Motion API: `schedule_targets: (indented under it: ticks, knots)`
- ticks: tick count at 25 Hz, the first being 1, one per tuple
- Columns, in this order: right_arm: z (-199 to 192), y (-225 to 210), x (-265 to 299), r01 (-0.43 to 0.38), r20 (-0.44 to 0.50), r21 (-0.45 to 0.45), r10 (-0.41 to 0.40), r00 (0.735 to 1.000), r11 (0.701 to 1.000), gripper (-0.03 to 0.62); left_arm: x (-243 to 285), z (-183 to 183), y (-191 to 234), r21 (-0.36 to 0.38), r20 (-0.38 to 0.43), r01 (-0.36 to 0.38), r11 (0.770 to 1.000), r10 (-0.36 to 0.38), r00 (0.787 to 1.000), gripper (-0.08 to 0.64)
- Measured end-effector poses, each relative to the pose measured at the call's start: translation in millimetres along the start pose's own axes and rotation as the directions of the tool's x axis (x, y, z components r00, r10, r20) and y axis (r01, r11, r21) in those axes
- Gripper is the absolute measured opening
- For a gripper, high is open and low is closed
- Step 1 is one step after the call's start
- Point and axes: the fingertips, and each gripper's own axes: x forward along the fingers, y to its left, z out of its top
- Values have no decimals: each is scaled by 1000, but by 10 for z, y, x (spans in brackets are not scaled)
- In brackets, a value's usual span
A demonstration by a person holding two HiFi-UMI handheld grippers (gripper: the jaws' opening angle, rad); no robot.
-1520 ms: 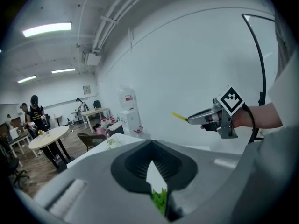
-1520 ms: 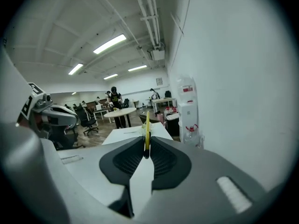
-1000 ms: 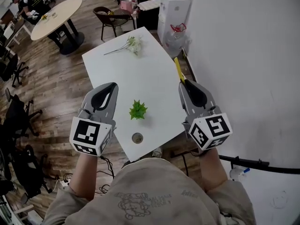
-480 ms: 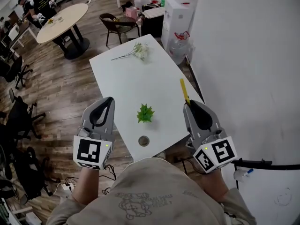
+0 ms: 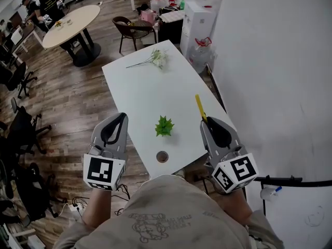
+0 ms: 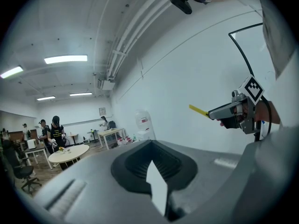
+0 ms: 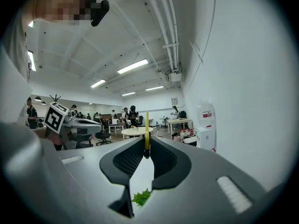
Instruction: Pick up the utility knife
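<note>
A yellow utility knife [image 5: 199, 107] sticks out forward from my right gripper [image 5: 206, 121], which is shut on its rear end. It hangs above the right edge of the white table [image 5: 145, 90]. In the right gripper view the knife [image 7: 147, 129] stands upright between the closed tips of the right gripper [image 7: 146, 149]. My left gripper [image 5: 120, 117] hovers off the table's left edge, shut with nothing in it. In the left gripper view the left gripper [image 6: 150, 143] shows its tips together, and the right gripper [image 6: 219, 113] holds the knife [image 6: 198, 110] at the right.
A small green plant [image 5: 164, 126] and a round hole [image 5: 162, 156] lie on the table's near end, a spray of white flowers [image 5: 155, 58] at the far end. A white wall [image 5: 275, 61] runs along the right. Beyond stand a chair [image 5: 132, 27], a water dispenser [image 5: 199, 14] and a round table [image 5: 67, 22].
Both grippers have drawn back toward the person's body. The knife has stayed in the right gripper throughout.
</note>
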Motion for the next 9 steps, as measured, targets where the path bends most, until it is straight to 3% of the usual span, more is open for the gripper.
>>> schedule_targets:
  ticks: [9]
  knots:
    - [-31,62,31,-7,-11,-6,7,1000,1000,72,-18,28,-19,5,0,24,1000,-24,1000,0]
